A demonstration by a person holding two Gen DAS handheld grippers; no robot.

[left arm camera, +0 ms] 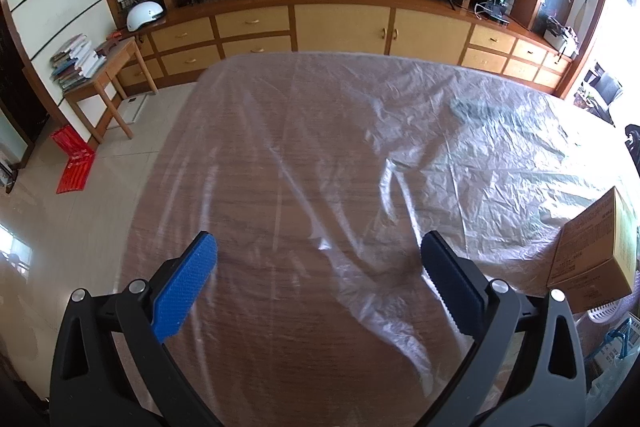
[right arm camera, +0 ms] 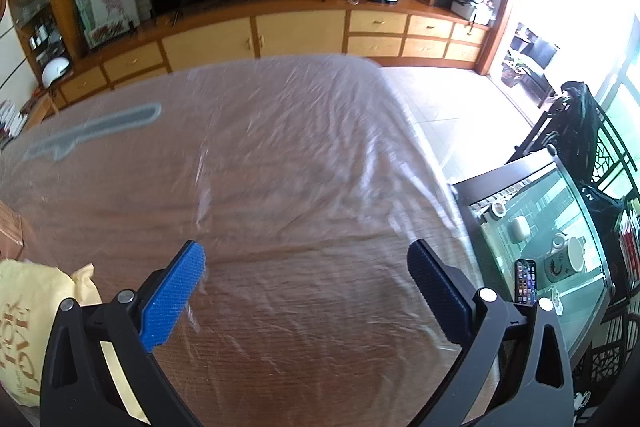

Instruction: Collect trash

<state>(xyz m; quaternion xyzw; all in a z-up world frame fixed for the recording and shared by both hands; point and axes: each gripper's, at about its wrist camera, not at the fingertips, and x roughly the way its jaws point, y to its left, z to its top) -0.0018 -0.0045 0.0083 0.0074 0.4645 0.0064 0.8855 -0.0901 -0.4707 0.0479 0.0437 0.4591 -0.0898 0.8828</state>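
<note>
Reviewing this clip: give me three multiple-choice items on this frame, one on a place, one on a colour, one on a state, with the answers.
1. Where does the brown cardboard box sit in the left wrist view?
A. right edge of the table
B. on the floor
C. on the TV cabinet

2. What colour are the pads on the left gripper fingers?
A. red
B. blue
C. green

3. What state is the right gripper in?
A. shut on a bag
B. shut and empty
C. open and empty

Answers: 1 A, it rests on the plastic-covered wooden table at the right; 2 B, both pads show blue; 3 C, its fingers stand wide apart with nothing between.
</note>
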